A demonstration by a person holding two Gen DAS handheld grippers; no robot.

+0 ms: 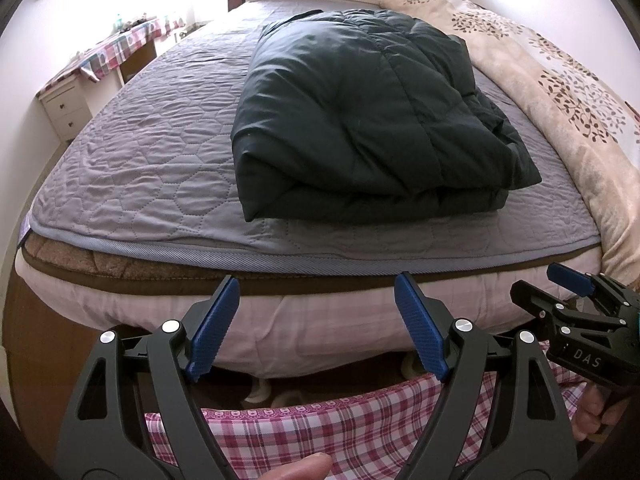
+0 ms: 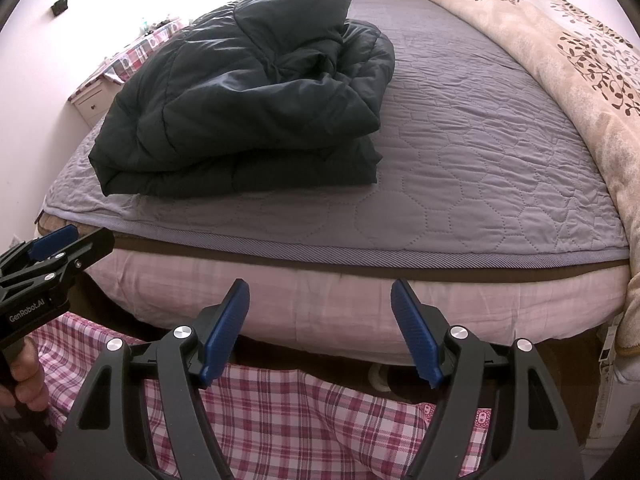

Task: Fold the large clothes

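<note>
Across the bed the folded jacket lay far beyond both spread, empty claws, left claw nearer than right claw.

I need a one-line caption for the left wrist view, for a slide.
Left gripper open and empty, short of the bed where the dark jacket lies folded.
</note>
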